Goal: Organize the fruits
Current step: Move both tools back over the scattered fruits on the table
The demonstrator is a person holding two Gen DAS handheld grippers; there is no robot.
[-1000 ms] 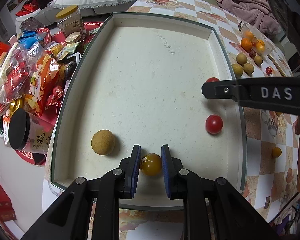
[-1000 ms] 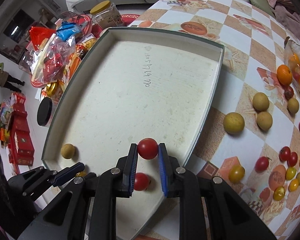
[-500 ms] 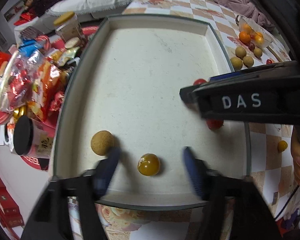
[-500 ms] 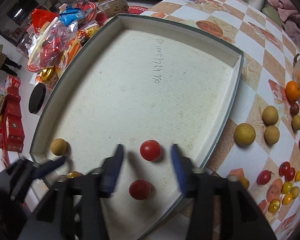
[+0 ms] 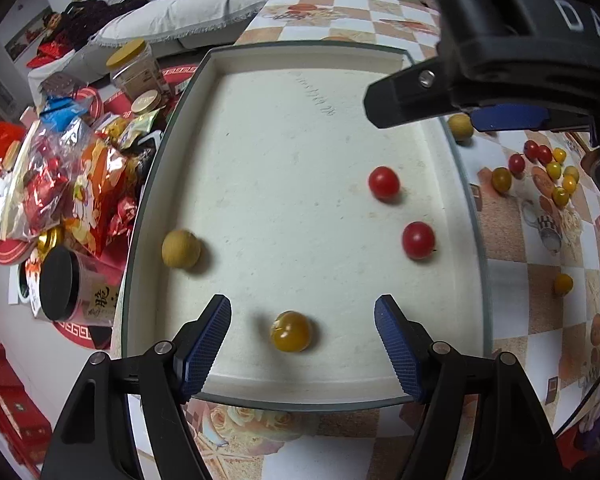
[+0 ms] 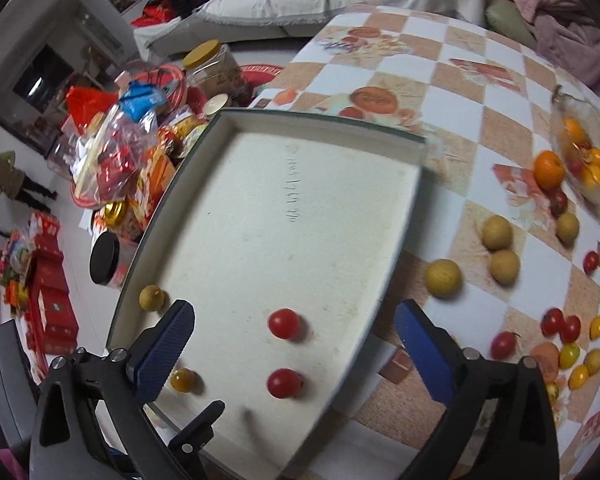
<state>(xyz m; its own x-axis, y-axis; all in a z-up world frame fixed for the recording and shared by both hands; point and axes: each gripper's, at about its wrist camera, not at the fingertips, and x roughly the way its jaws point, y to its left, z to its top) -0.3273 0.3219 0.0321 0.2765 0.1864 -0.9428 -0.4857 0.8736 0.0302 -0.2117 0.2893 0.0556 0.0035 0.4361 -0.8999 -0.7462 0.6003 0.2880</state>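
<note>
The right gripper (image 6: 294,334), its jaws just opened wide, is held above two red tomatoes (image 6: 283,323) lying free in the tray (image 6: 324,128).

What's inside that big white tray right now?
Four fruits lie in the tray: two red tomatoes, a yellow tomato and a tan longan. The right gripper's body covers the far right corner.

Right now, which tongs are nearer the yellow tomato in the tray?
Left. The left tongs stand open around the yellow tomato, pads apart from it. The right tongs are open over by the two red tomatoes.
</note>
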